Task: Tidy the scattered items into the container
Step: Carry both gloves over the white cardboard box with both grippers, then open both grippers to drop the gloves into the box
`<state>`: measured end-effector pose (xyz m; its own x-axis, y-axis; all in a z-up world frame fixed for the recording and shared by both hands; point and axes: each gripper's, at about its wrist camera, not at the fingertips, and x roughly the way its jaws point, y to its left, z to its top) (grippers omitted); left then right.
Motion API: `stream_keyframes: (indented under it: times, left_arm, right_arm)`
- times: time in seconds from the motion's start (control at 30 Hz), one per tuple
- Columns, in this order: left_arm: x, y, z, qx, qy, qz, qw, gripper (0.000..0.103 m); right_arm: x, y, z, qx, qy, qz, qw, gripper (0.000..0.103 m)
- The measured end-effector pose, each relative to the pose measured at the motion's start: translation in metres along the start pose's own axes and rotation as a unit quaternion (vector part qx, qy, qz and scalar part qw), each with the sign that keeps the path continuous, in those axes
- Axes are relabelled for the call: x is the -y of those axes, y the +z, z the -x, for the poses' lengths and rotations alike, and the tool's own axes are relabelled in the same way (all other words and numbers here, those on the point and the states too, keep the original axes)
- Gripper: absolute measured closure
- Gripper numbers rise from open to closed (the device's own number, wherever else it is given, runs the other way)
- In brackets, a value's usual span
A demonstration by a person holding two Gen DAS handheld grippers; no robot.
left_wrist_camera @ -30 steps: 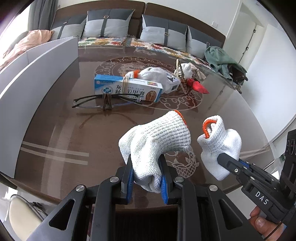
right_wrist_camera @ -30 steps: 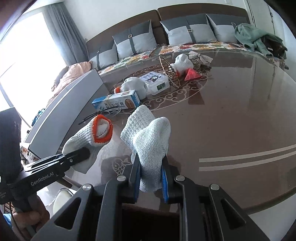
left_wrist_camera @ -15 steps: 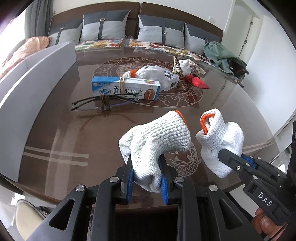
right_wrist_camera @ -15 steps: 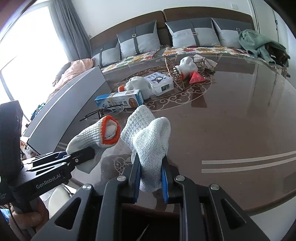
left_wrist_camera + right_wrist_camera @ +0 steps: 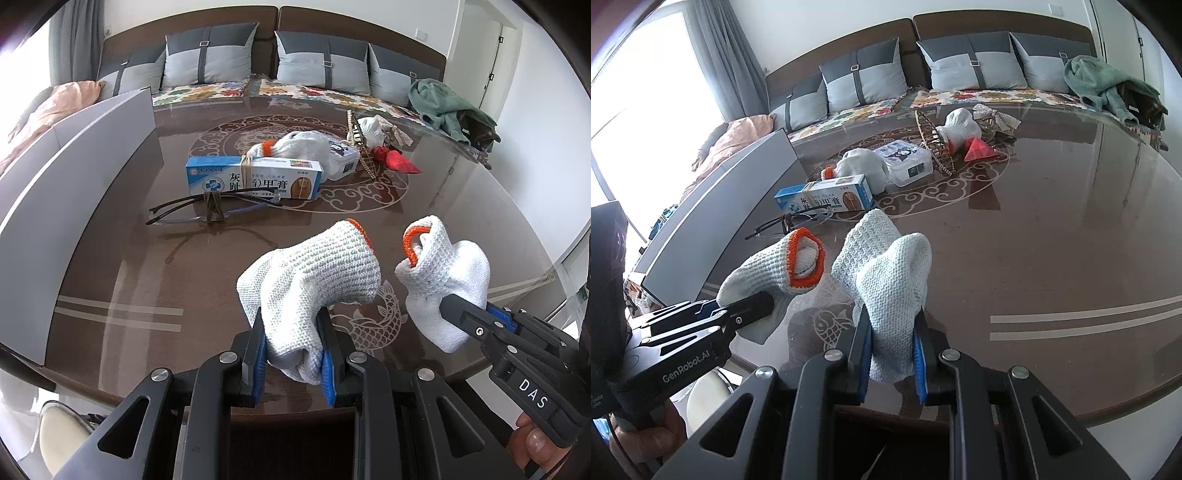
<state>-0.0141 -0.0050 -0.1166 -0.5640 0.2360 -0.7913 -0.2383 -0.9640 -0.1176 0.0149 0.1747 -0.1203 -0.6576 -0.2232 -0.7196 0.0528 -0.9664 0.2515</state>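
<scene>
A glossy brown desk (image 5: 110, 258) in a living room carries a boxed tube, glasses and a wire basket (image 5: 936, 146) lying on its side well beyond the grippers. The left gripper (image 5: 291, 343) pinches one white knit glove (image 5: 314, 273) and the right gripper (image 5: 892, 343) pinches another glove (image 5: 894, 291), both held above the near edge. The gloves look light, soft and floppy, so a grip on bunched fabric mid-body should hold best.
</scene>
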Motion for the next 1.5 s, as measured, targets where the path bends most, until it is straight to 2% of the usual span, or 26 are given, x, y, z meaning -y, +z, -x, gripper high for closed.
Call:
stream_keyframes:
  times: [0.33, 0.5, 0.57, 0.7, 0.87, 1.07, 1.13, 1.2, 1.27, 1.37, 1.5]
  left_arm:
    - [0.001, 0.001, 0.006, 0.009, -0.006, 0.0, 0.9999, 0.08]
    - [-0.013, 0.006, 0.021, 0.027, -0.025, 0.026, 0.999, 0.08]
    - [-0.03, 0.009, 0.037, 0.044, -0.036, 0.054, 0.9969, 0.08]
    - [-0.08, 0.021, 0.079, 0.081, -0.024, 0.102, 0.9912, 0.08]
    - [-0.184, 0.039, 0.105, 0.09, 0.042, 0.155, 0.9829, 0.08]
    - [-0.309, 0.061, 0.135, 0.098, 0.12, 0.217, 0.9638, 0.08]
    - [-0.342, 0.061, 0.127, 0.078, 0.139, 0.228, 0.9604, 0.08]
    - [-0.368, 0.059, 0.113, 0.056, 0.138, 0.249, 0.9569, 0.08]
    - [-0.39, 0.057, 0.098, 0.036, 0.133, 0.27, 0.9529, 0.08]
    - [-0.395, 0.056, 0.085, 0.018, 0.138, 0.27, 0.9528, 0.08]
    - [-0.392, 0.052, 0.076, 0.0, 0.156, 0.257, 0.9538, 0.08]
  right_arm:
    - [-0.013, -0.001, 0.002, 0.002, -0.004, 0.032, 0.999, 0.084]
    - [-0.032, 0.005, 0.002, -0.009, -0.008, 0.064, 0.998, 0.084]
    - [-0.044, 0.012, 0.001, -0.014, 0.0, 0.069, 0.997, 0.084]
    - [-0.074, 0.035, -0.001, -0.018, 0.033, 0.069, 0.997, 0.084]
    - [-0.158, 0.081, -0.005, 0.009, 0.111, 0.098, 0.989, 0.084]
    - [-0.265, 0.121, -0.022, 0.011, 0.206, 0.129, 0.97, 0.084]
    - [-0.304, 0.13, -0.038, 0.003, 0.227, 0.131, 0.965, 0.084]
    - [-0.335, 0.131, -0.057, -0.013, 0.233, 0.131, 0.964, 0.084]
    - [-0.366, 0.127, -0.09, -0.049, 0.234, 0.133, 0.962, 0.084]
    - [-0.401, 0.108, -0.137, -0.11, 0.22, 0.156, 0.957, 0.084]
    - [-0.414, 0.093, -0.155, -0.114, 0.202, 0.172, 0.957, 0.084]
